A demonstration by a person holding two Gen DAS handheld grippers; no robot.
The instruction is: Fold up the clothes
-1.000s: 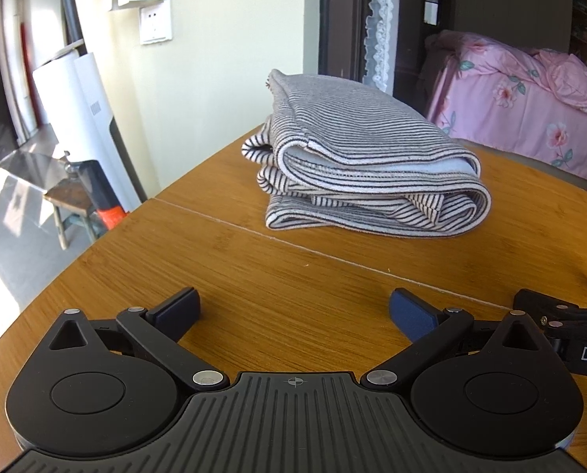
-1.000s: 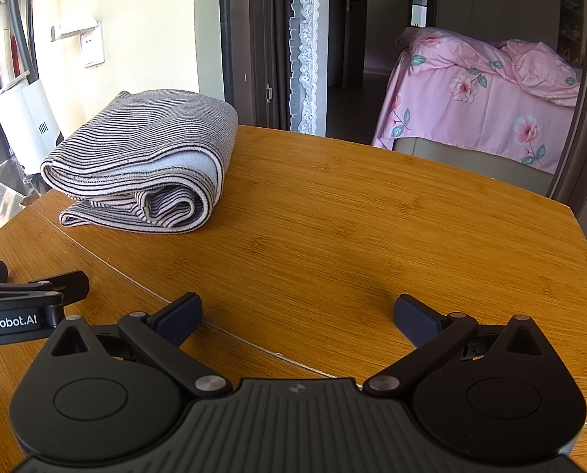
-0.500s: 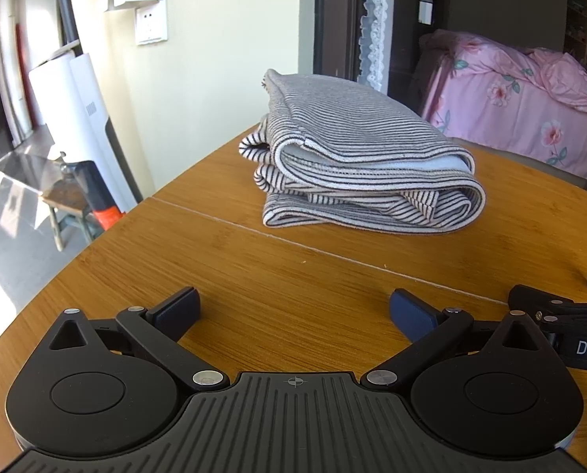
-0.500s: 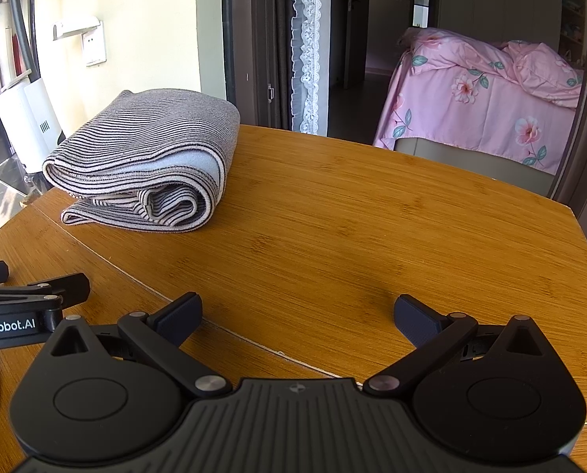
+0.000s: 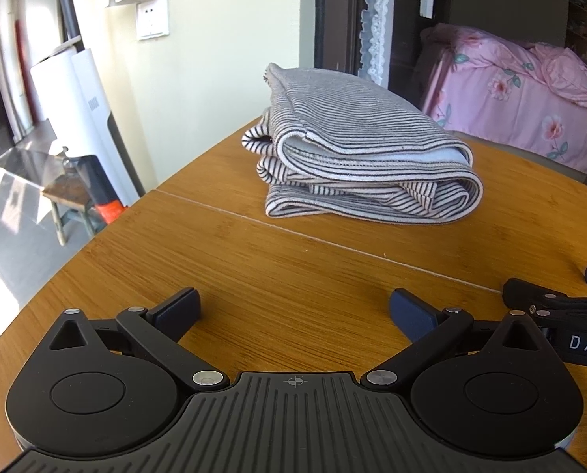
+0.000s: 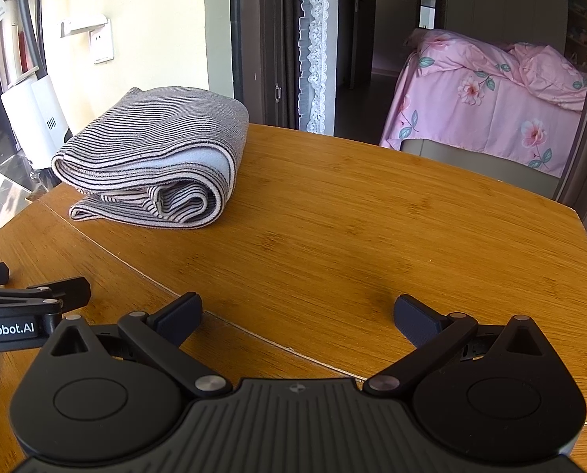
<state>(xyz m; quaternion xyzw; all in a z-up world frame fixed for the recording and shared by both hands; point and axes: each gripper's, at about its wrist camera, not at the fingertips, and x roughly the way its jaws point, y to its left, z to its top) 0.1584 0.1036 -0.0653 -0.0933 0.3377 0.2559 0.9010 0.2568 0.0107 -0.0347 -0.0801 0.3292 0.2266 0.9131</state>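
Left wrist view: the left gripper (image 5: 294, 309) hovers low over the wooden table (image 5: 222, 276), jaws wide and empty. The folded striped garment (image 5: 362, 161) lies beyond the table's seam, toward the far edge, with bare wood between.

Right wrist view: the right gripper (image 6: 298, 313) has its jaws wide, empty. The garment (image 6: 155, 165) sits near the far left edge; open tabletop (image 6: 392, 228) spreads right.
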